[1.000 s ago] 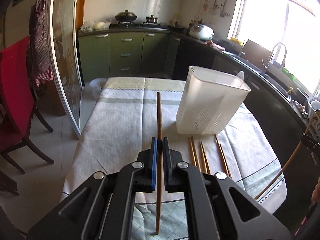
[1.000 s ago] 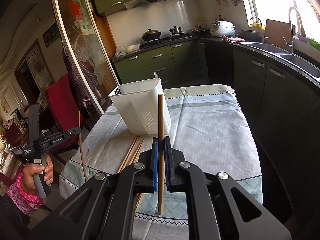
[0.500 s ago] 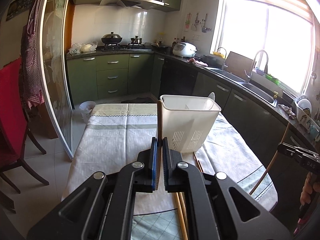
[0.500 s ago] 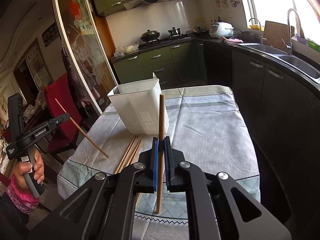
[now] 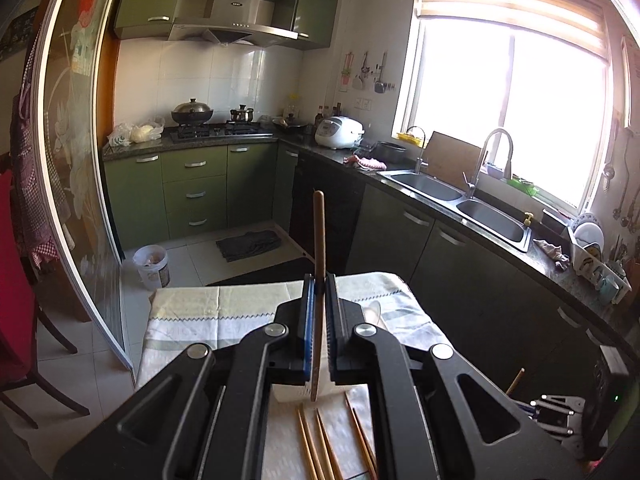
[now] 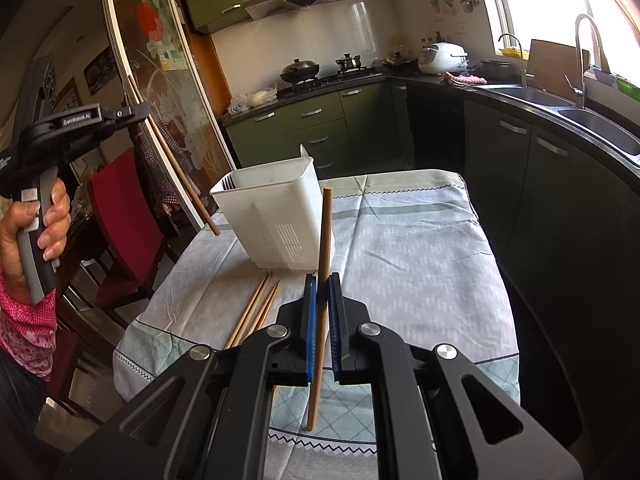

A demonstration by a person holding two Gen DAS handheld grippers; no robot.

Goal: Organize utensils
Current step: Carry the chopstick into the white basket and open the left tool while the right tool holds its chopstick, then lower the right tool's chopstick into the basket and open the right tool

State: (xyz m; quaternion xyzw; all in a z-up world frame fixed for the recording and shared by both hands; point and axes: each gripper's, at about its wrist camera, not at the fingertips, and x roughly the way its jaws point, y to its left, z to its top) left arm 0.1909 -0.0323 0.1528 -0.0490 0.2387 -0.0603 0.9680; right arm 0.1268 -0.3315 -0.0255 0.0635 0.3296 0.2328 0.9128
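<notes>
Wooden and brown, one chopstick (image 5: 319, 240) stands clamped between the closed left tongs (image 5: 319, 280), its tip over the loose chopsticks (image 5: 320, 440) on the counter (image 5: 192, 316), while the tongs' body hides nearly all of the white utensil holder (image 5: 288, 394). In the right wrist view the right tongs (image 6: 322, 280) pinch a second chopstick (image 6: 325, 232) just before the holder (image 6: 272, 216), with three more chopsticks (image 6: 256, 308) lying beside them. The left hand (image 6: 36, 228) at the frame edge is partly cut off.

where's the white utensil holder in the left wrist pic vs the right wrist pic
Left wrist: the white utensil holder is almost hidden; only a sliver shows low centre, under the left gripper.
Right wrist: in full view, centre-left on the tablecloth, just beyond the loose chopsticks.
Shared landmark: the white rice cooker on the counter.
</notes>
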